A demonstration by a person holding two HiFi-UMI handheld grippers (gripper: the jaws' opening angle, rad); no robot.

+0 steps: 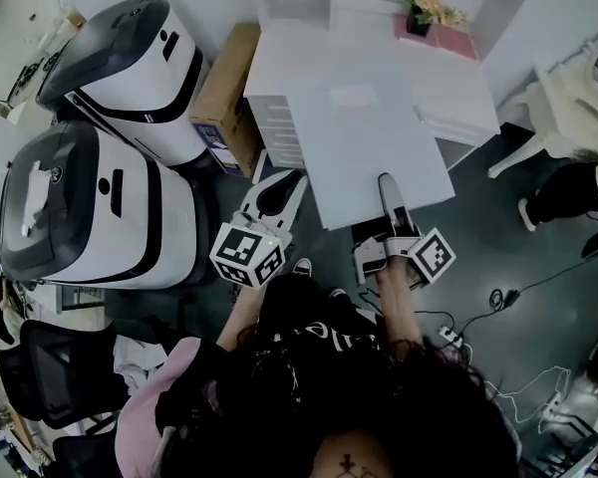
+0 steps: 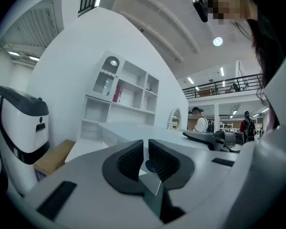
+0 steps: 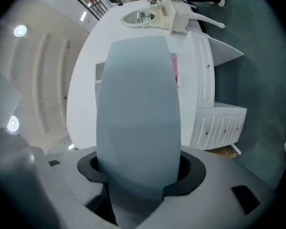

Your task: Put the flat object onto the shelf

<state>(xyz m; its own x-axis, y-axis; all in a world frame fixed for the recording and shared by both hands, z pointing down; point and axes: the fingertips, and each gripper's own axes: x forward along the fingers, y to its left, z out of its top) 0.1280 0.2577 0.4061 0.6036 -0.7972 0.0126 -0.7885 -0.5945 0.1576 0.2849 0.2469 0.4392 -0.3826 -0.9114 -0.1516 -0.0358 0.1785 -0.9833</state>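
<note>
Right gripper [image 1: 388, 185] clamped on flat board [image 1: 369, 137] at its 6 o'clock edge; left gripper [image 1: 282, 187] fingers together, empty, at board's 8 o'clock

the left gripper [image 1: 279, 191] is held forward at the end of a bare left forearm [image 1: 241, 315], its marker cube facing up; in the left gripper view [image 2: 146, 156] its jaws sit together with nothing between them. the right forearm [image 1: 399, 307] reaches forward beside it, well apart. the right gripper [image 1: 388, 189] is turned on its side, one jaw lying uppermost, and its own view [image 3: 138, 175] shows the jaws spread wide, clamped across the flat object [image 3: 136, 104].
</note>
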